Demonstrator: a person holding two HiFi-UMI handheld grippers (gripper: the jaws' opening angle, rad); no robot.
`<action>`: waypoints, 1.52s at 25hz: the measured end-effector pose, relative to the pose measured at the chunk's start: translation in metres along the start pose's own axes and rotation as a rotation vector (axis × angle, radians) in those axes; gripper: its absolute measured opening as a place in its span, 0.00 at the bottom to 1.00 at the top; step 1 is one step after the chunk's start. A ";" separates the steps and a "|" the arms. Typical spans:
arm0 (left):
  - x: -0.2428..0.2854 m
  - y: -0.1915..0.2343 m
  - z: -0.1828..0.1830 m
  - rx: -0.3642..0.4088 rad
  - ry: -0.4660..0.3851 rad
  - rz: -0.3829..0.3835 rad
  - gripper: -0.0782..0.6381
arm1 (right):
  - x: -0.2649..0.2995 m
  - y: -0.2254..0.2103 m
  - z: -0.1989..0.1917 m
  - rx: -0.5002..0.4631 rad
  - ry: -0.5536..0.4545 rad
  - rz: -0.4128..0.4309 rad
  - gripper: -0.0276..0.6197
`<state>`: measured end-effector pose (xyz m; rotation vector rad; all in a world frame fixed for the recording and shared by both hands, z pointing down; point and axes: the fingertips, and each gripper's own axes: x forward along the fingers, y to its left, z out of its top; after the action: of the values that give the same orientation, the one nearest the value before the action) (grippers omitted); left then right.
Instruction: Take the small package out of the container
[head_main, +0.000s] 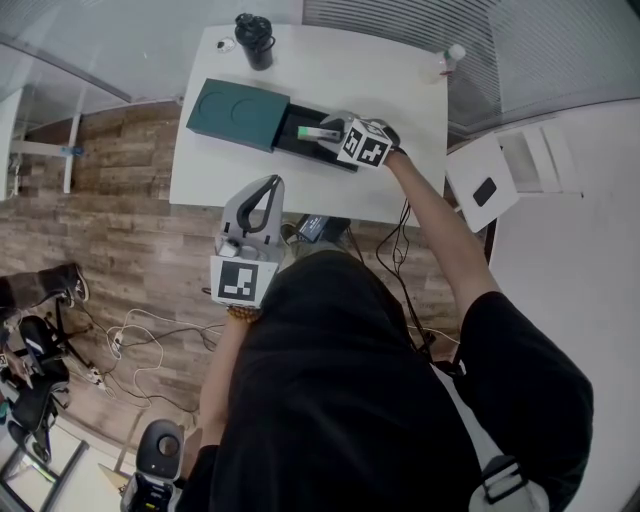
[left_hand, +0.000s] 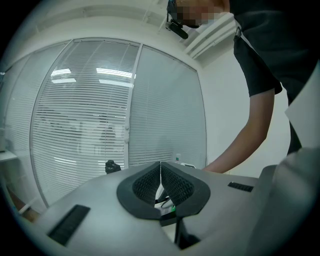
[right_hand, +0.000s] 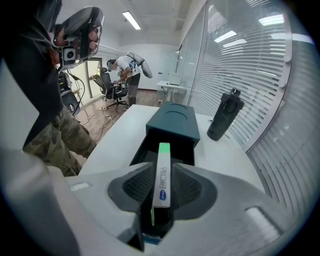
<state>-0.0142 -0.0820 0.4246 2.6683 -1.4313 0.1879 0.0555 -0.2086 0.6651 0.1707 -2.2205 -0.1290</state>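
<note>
On white table (head_main: 400, 90): flat teal container (head_main: 238, 113), its black drawer (head_main: 296, 145) pulled out to the right in head view. Package (head_main: 312, 132) is inside the drawer's outline. It is slim and white with one green end, standing on its long edge, green end toward the container body.

Right gripper (head_main: 330, 126): over the drawer, pointed steeply down. In the right gripper view the jaws are apart, one on each side of the package, which runs along the gap between the pads (right_hand: 137, 185). A thin dark gap shows on either side, so the pads are not pressing and nothing is gripped. Cannot tell whether the package's lower edge rests on the drawer bottom.

Left gripper (head_main: 270, 183): at the near table edge, roughly level, well apart from the container. In the left gripper view the pads meet along one line. Jaws closed, nothing between them.

Other items:
- Black bottle (head_main: 254, 40) stands upright at the far edge, near the container, not touching it.
- Small clear bottle (head_main: 452, 55) sits at the far right corner.
- Wood floor (head_main: 110, 220) lies left of the table, with cables (head_main: 150, 340) on it.
- A second person (right_hand: 127, 70) shows in the right gripper view's background, bent over an office chair, far from the table.
</note>
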 end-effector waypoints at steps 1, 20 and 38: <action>0.000 0.000 0.000 0.001 0.000 0.000 0.12 | 0.001 0.000 0.000 0.001 0.002 0.002 0.23; 0.004 0.002 -0.003 0.005 0.007 0.005 0.12 | 0.017 0.003 -0.010 0.055 0.021 0.031 0.26; 0.003 0.004 -0.004 -0.003 0.011 0.015 0.12 | 0.028 0.005 -0.019 0.096 0.053 0.024 0.26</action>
<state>-0.0157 -0.0863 0.4293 2.6511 -1.4474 0.2012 0.0535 -0.2092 0.6997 0.1979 -2.1764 -0.0046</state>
